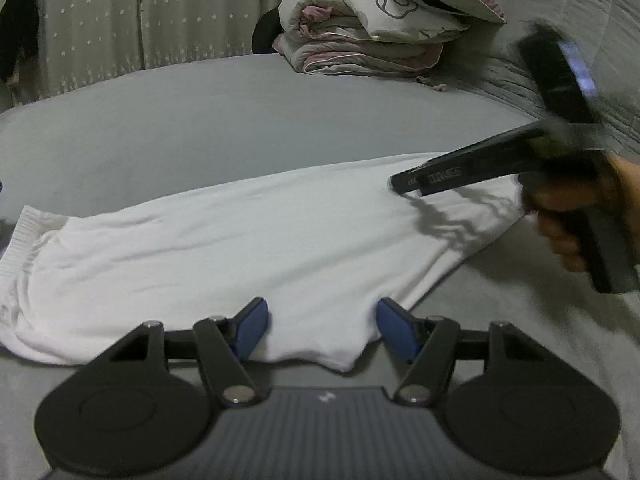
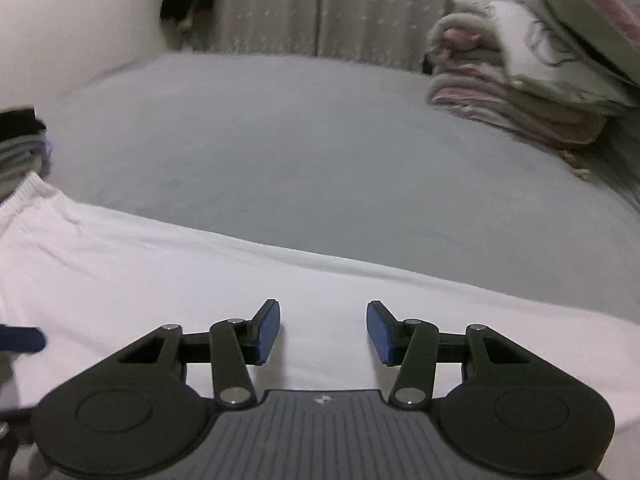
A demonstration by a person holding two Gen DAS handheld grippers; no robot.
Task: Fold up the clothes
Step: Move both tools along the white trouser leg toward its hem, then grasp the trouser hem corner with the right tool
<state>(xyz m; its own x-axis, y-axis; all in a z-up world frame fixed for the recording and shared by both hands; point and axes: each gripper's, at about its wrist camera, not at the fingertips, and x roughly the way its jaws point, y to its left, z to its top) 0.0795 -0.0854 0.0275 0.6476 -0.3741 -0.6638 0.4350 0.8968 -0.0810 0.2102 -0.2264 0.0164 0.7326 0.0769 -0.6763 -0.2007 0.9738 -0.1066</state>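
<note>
Left gripper [image 1: 322, 326]: lower centre of the left wrist view. Its 2 blue-padded jaws stand apart, straddling the near hem of the white knitted garment [image 1: 240, 248]; the pads do not press the cloth, so nothing is gripped.

Right gripper [image 2: 323, 330]: lower centre of the right wrist view. Jaws are partly open with white fabric lying flat beneath the gap; nothing is clamped. In the left wrist view this tool appears blurred at the right edge, carried by a hand [image 1: 572, 232], its tip above the right part of the garment.

Garment position: spread lengthwise across the grey bed sheet [image 1: 200, 128], ribbed band at the left edge of the frame, the right end tapering toward the right gripper. It appears laid out as a long strip.

Progress, as judged: the piece is flattened and roughly straightened, but the crosswise folds remain.

Background: a stack of folded grey-and-pink bedding [image 1: 372, 36] sits at upper right, well apart from the garment.
</note>
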